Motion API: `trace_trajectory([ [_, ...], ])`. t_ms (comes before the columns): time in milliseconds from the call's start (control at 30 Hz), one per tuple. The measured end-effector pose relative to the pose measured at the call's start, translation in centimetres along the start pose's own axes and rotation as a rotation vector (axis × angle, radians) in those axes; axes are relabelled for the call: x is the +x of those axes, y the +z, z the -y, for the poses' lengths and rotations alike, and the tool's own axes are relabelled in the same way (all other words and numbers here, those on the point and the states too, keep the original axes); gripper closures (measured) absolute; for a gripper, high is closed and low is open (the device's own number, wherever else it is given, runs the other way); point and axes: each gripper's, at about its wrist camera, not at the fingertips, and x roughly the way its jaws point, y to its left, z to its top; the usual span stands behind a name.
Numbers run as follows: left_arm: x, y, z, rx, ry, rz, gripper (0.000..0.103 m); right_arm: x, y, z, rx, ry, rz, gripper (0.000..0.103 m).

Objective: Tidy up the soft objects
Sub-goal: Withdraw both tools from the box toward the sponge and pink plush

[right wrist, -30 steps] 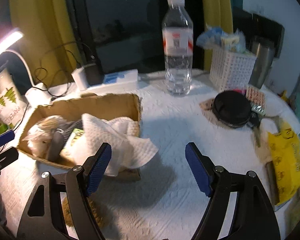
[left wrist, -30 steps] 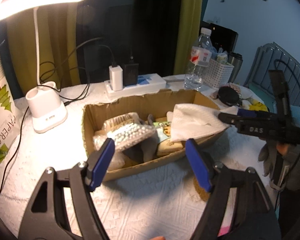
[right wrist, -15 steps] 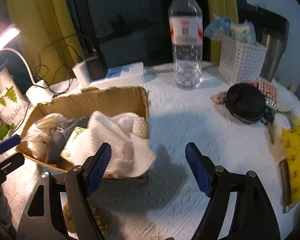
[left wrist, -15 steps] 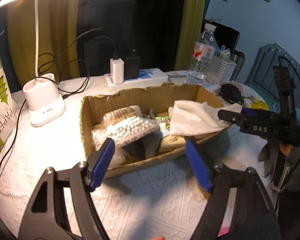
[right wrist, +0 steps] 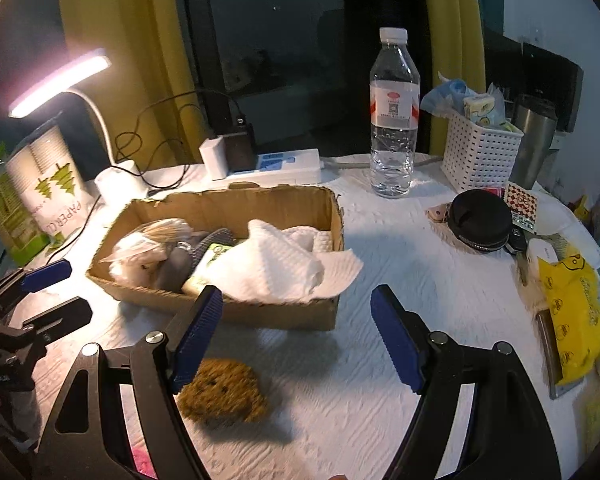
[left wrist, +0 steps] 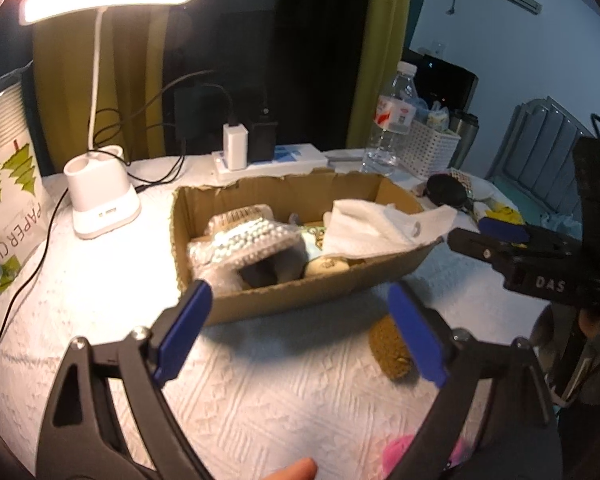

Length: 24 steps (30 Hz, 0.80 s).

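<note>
Two grippers, left gripper (left wrist: pixel 298 332) and right gripper (right wrist: pixel 296 336), both spread wide, empty. Brown fuzzy plush toy (right wrist: pixel 222 392) lies outside shallow cardboard box (right wrist: pixel 260 312) (near its front wall); white waffle cloth (right wrist: pixel 276 264) drapes inside.

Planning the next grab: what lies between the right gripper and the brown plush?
Nothing: in the right wrist view only bare cloth separates the right gripper from the brown plush.

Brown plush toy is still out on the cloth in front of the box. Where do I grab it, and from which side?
Grip the brown plush toy across its rounded middle, coming straight down from above with the open right gripper. It lies flat on the tablecloth just outside the cardboard box, nothing touching it, and its soft body should squash between the fingers.
</note>
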Motion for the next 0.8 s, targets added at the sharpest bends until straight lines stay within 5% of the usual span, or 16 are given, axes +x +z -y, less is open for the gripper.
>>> trace_trajectory([
  [800, -4.1, -4.8, 1.0, -0.009, -0.002, -0.005, 0.012, -4.4, -7.0, -4.3, -0.053, 0.052, -0.036, 0.024],
])
